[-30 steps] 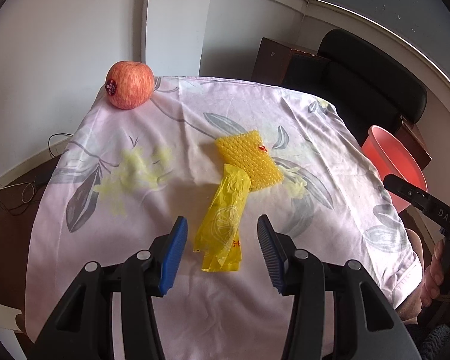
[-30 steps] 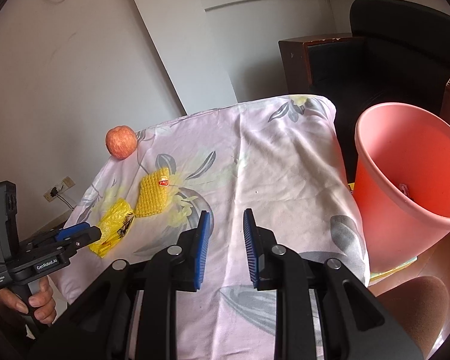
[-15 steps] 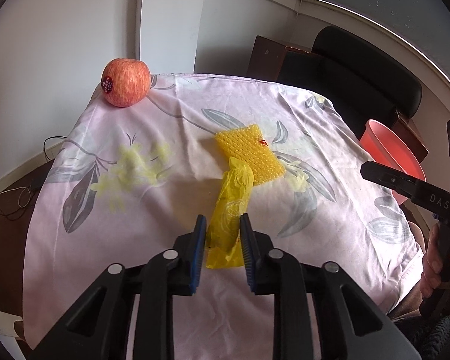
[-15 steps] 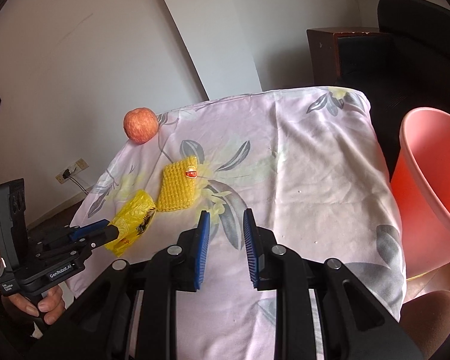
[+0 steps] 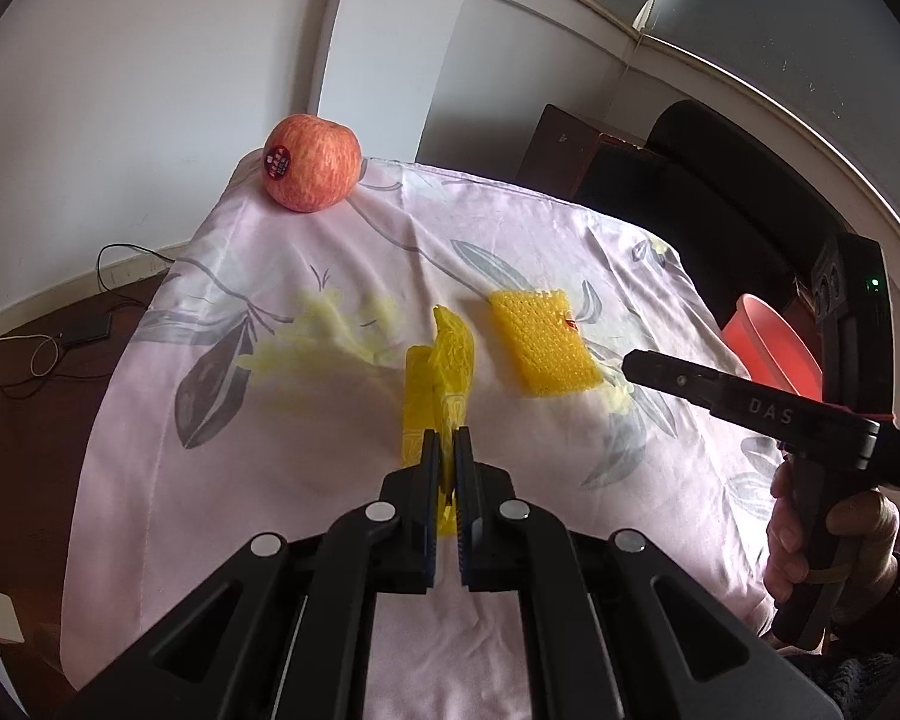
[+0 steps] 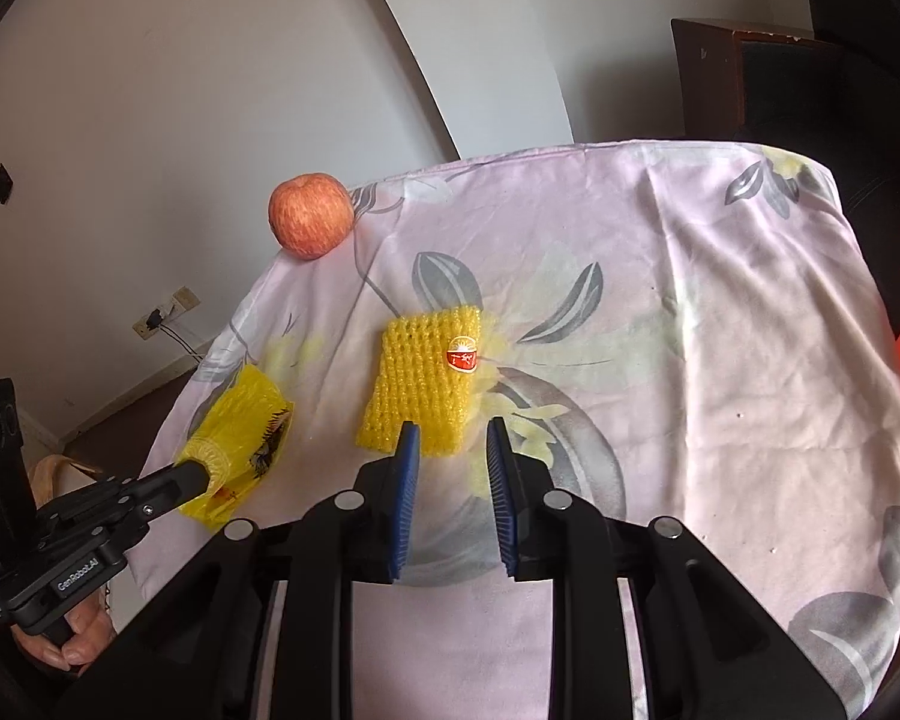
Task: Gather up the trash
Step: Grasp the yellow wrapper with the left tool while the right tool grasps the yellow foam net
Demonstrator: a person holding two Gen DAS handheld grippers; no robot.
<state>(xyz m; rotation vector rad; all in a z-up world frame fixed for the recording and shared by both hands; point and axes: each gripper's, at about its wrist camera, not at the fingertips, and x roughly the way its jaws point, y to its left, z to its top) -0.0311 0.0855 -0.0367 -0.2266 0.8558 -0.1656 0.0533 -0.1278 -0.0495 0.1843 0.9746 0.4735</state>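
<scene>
My left gripper [image 5: 444, 450] is shut on a crumpled yellow plastic bag [image 5: 441, 372], which is lifted off the cloth; the bag also shows in the right wrist view [image 6: 240, 426], pinched at its near end. A yellow foam fruit net [image 6: 426, 384] with a red sticker lies flat on the pink floral tablecloth [image 6: 720, 330]; it also shows in the left wrist view [image 5: 543, 342]. My right gripper [image 6: 450, 438] is open and empty, its fingertips just short of the net's near edge. A red-pink trash bin [image 5: 774, 348] stands beyond the table's right side.
A red apple [image 5: 311, 163] sits at the table's far left corner by the wall, and shows in the right wrist view too [image 6: 311, 215]. A black chair [image 5: 738, 180] and a dark wooden cabinet [image 5: 561, 150] stand behind the table. Cables lie on the floor at left.
My left gripper closed on the yellow bag and raised it. My right gripper moved left and forward toward the foam net; the bin slid out to the right edge of its view.
</scene>
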